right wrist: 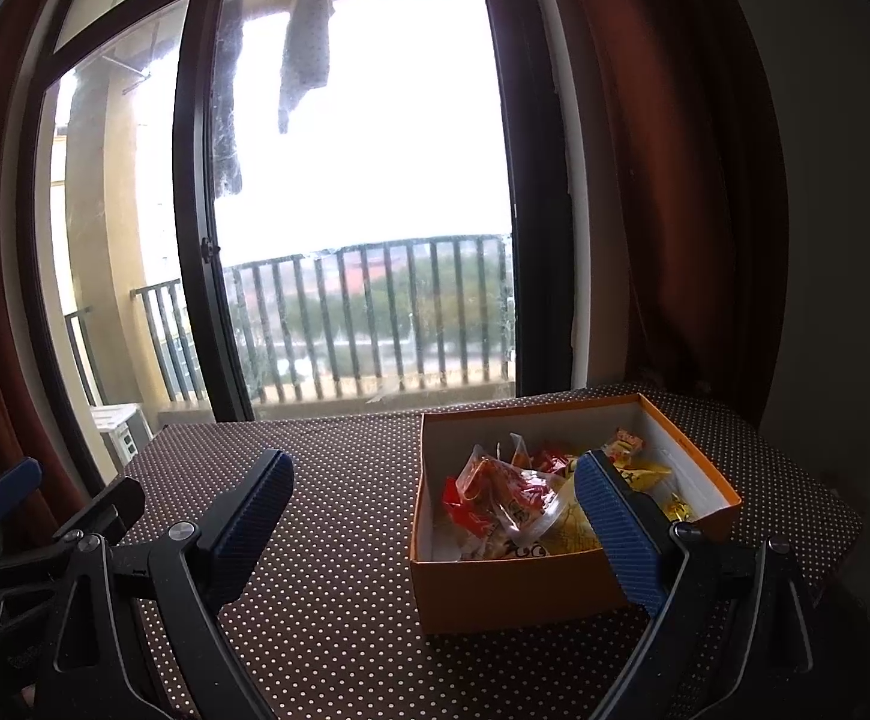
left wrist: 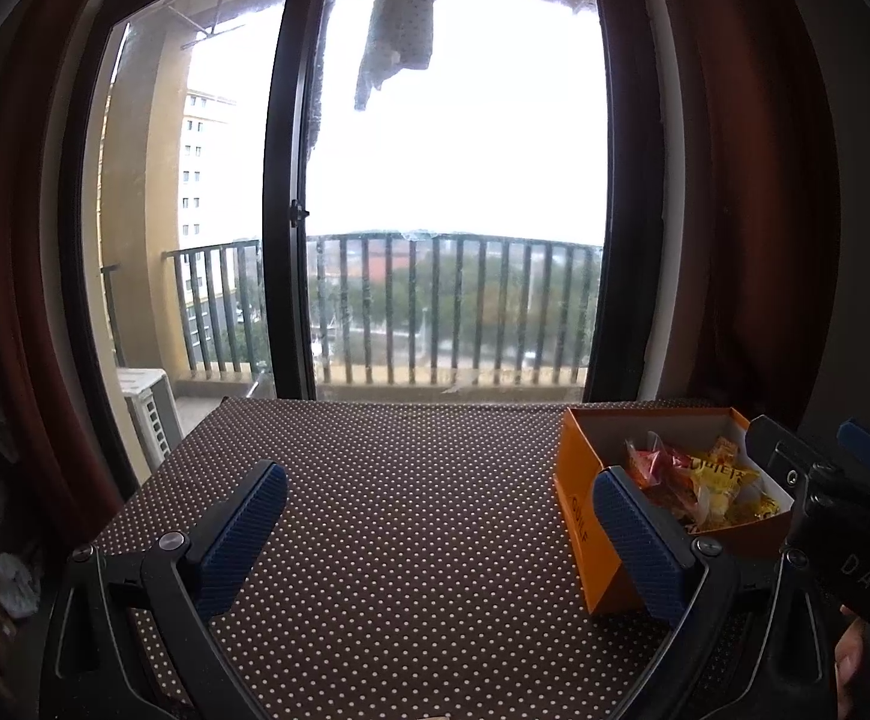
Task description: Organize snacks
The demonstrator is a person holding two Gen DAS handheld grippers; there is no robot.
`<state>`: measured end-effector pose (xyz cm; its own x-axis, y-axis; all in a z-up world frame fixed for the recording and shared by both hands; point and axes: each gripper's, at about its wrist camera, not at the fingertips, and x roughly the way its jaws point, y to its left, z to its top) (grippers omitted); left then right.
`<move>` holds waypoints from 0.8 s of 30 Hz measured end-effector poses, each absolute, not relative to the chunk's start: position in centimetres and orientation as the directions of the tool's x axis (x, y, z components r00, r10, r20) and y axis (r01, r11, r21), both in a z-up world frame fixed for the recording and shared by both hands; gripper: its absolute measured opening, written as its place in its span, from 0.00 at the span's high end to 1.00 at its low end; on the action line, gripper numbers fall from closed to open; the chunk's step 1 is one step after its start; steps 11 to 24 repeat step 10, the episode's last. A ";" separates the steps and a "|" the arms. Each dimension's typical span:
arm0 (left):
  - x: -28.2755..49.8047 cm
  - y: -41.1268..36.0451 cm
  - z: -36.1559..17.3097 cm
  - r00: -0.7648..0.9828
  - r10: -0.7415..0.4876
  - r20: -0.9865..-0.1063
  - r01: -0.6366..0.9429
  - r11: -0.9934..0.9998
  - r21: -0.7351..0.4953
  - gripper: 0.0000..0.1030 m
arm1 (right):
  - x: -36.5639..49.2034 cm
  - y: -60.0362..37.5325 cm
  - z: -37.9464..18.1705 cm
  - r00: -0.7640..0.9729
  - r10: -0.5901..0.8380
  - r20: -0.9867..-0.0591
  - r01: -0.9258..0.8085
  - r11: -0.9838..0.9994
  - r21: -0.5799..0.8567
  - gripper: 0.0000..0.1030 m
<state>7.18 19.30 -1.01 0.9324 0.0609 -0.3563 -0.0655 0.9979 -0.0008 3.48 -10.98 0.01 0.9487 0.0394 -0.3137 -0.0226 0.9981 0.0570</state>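
Orange box (right wrist: 513, 591) of snack packets (right wrist: 510, 501) sits at lower right on the dotted tabletop (right wrist: 339, 540). Right tongs (right wrist: 435, 531) spread, empty, nearest it; left tongs (left wrist: 435, 537) spread, box off right.

Table (left wrist: 411, 480): covered by a brown cloth with white dots. Behind it, a dark-framed glass door (left wrist: 291, 180) faces a balcony with a barred railing (left wrist: 453, 306). A garment (left wrist: 399, 24) hangs outside. Reddish-brown curtains (right wrist: 675, 180) flank the door.
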 end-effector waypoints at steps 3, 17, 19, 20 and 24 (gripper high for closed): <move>7.4 19.2 -1.1 0.930 0.066 -0.361 -0.071 0.997 0.001 0.01 | 3.8 -11.2 -0.1 0.947 0.049 -0.317 -0.031 0.998 0.063 0.07; 7.6 18.8 -1.2 0.929 0.079 -0.361 -0.082 0.997 0.007 0.01 | 3.9 -11.4 -0.2 0.948 0.057 -0.314 -0.038 0.997 0.067 0.07; 7.6 18.8 -1.2 0.929 0.079 -0.361 -0.082 0.997 0.007 0.01 | 3.9 -11.4 -0.2 0.948 0.057 -0.314 -0.038 0.997 0.067 0.07; 7.6 18.8 -1.2 0.929 0.079 -0.361 -0.082 0.997 0.007 0.01 | 3.9 -11.4 -0.2 0.948 0.057 -0.314 -0.038 0.997 0.067 0.07; 7.6 18.8 -1.2 0.929 0.079 -0.361 -0.082 0.997 0.007 0.01 | 3.9 -11.4 -0.2 0.948 0.057 -0.314 -0.038 0.997 0.067 0.07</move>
